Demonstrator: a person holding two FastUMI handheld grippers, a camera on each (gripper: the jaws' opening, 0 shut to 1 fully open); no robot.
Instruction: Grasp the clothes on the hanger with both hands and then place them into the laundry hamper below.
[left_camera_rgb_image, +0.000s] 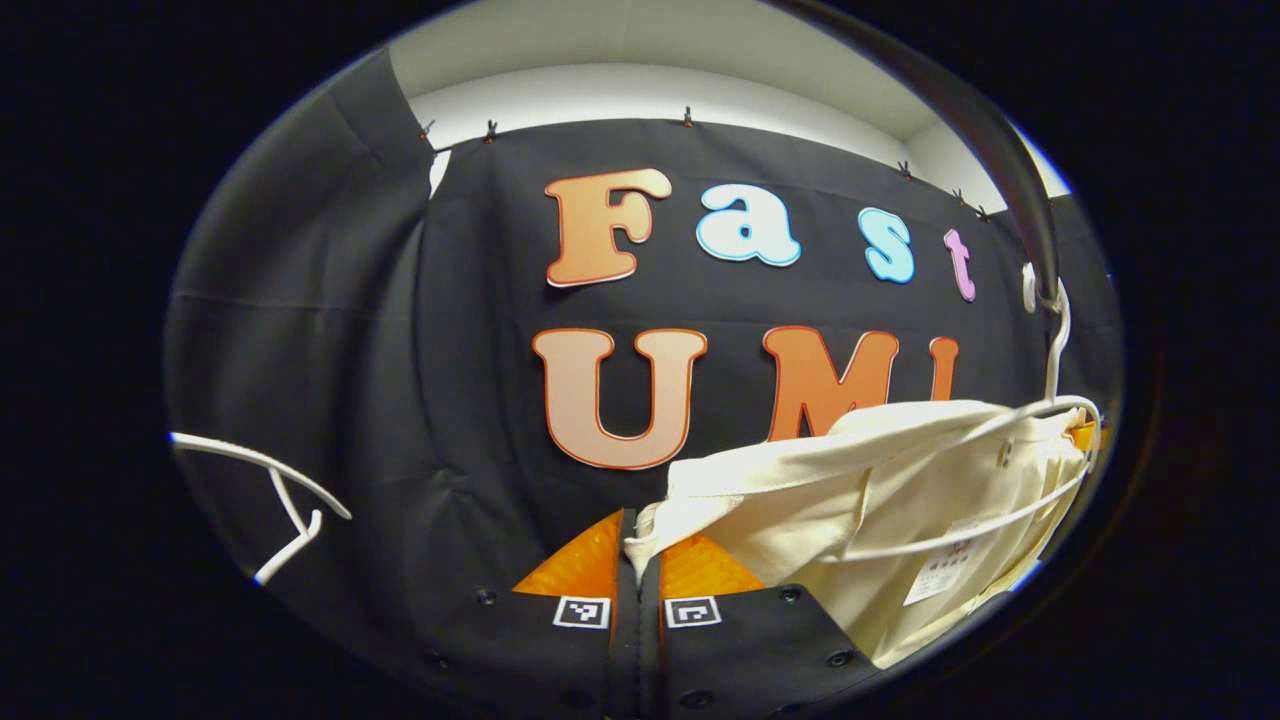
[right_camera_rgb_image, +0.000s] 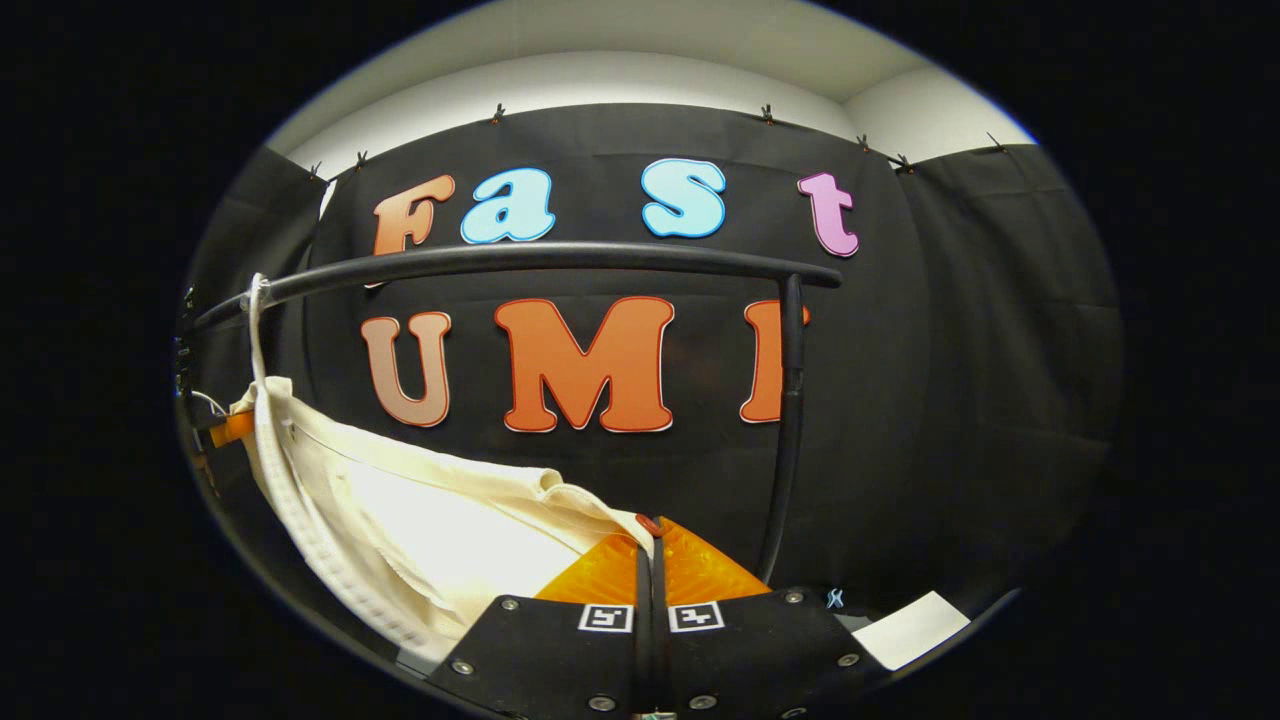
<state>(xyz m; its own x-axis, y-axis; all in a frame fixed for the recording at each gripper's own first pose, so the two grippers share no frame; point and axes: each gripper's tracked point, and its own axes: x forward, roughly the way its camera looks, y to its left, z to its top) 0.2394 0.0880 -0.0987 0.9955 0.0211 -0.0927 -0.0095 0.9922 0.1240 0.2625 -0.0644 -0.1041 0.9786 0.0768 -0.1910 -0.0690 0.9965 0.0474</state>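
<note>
Each pinching an edge of the cream garment (left_camera_rgb_image: 880, 480), the left gripper (left_camera_rgb_image: 640, 545) and right gripper (right_camera_rgb_image: 648, 530) seemingly spread it to slide off its white hanger (left_camera_rgb_image: 1050, 400) on the rail (right_camera_rgb_image: 520, 260)

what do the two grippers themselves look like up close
The left gripper and the right gripper match: a black body plate dotted with screws, and two small square black-and-white tags sitting side by side at the base of the fingers.
</note>
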